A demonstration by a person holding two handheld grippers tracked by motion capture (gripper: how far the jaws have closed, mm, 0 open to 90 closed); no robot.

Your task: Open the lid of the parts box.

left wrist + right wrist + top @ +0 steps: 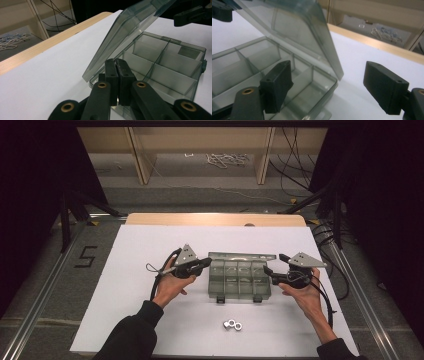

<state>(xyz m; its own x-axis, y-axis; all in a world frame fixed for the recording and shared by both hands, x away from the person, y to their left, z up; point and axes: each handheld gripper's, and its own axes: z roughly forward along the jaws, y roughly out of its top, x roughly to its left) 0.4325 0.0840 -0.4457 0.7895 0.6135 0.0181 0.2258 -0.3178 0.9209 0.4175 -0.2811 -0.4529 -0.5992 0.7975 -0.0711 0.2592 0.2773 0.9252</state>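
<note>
Your left gripper sits at the left edge of the compartment box, jaws pressed together with nothing visible between them. The box rests mid-table, its lid propped half open over empty compartments. Just right of the box, your right gripper hangs spread wide. Careful: nudge that lid and it could drop shut, or the light box could skid toward the nuts in front of it.
</note>
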